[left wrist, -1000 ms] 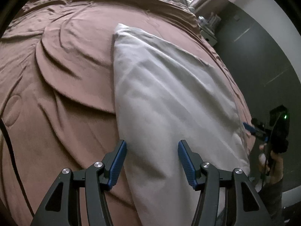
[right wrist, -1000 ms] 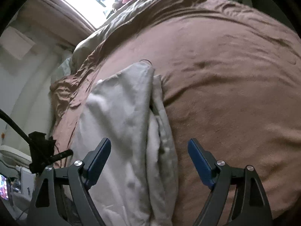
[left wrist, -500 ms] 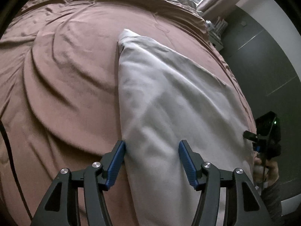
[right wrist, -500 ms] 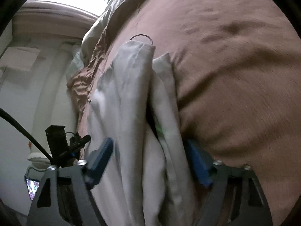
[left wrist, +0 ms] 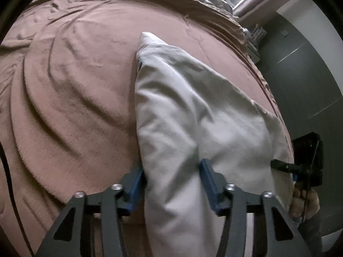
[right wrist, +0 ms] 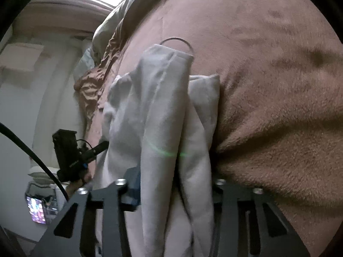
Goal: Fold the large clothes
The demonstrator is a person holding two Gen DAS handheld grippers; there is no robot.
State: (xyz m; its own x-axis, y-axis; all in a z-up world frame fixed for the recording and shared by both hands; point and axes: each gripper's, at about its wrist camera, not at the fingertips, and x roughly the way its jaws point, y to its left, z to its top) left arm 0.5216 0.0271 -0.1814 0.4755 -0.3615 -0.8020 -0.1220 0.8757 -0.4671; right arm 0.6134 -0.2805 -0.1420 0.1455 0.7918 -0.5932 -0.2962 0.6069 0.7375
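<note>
Brown plush blanket [left wrist: 70, 107] over a bed, creased, running out of view on all sides. Pale grey folded garment [left wrist: 188, 115], lying on the blanket along the bed's near edge, its near end cut off below both views. Left gripper [left wrist: 171, 184], blue-padded, open astride the garment's near edge; right gripper [right wrist: 173, 189] likewise astride bunched folds, far finger hidden, closure indeterminate.

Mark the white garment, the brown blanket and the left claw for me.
white garment [left wrist: 193, 115], left wrist view, on its flat upper panel.
brown blanket [left wrist: 75, 98], left wrist view, on a wrinkled bare stretch.
left claw [left wrist: 171, 182], left wrist view, midway between its blue fingertips, straddling the garment's near edge.
</note>
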